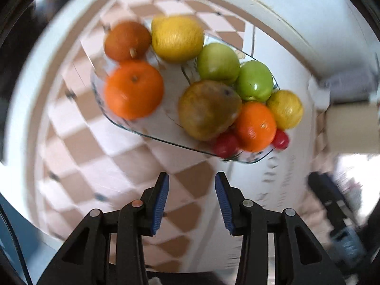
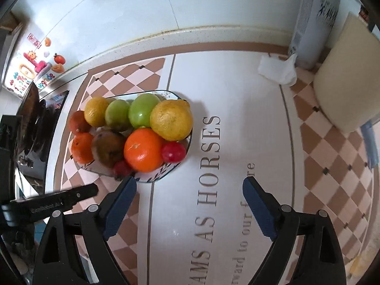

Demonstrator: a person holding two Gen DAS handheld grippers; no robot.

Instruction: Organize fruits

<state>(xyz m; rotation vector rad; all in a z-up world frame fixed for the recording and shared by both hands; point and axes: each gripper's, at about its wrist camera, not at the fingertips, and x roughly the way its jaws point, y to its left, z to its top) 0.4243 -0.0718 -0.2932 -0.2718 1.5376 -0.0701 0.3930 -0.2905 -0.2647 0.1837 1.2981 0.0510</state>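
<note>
A glass plate (image 1: 114, 121) (image 2: 177, 163) on the checkered tablecloth holds a pile of fruit: two oranges (image 1: 134, 89) (image 1: 255, 126), a dark orange fruit (image 1: 127, 40), two lemons (image 1: 177, 38) (image 1: 286, 109), two green apples (image 1: 218, 62) (image 1: 255, 80), a brownish pear (image 1: 209, 109) and small red fruits (image 1: 225, 145). In the right wrist view the big lemon (image 2: 171, 120), an orange (image 2: 143, 149) and a red fruit (image 2: 173, 152) face me. My left gripper (image 1: 192, 178) is open and empty, short of the plate. My right gripper (image 2: 190, 182) is wide open and empty, just in front of the plate's right edge.
A cream cutting board (image 2: 342, 90) and a white printed canister (image 2: 313, 21) stand at the back right, with a crumpled white tissue (image 2: 279, 70) beside them. A black device (image 2: 33, 123) sits at the left. The left gripper's body (image 2: 49, 204) reaches in at lower left.
</note>
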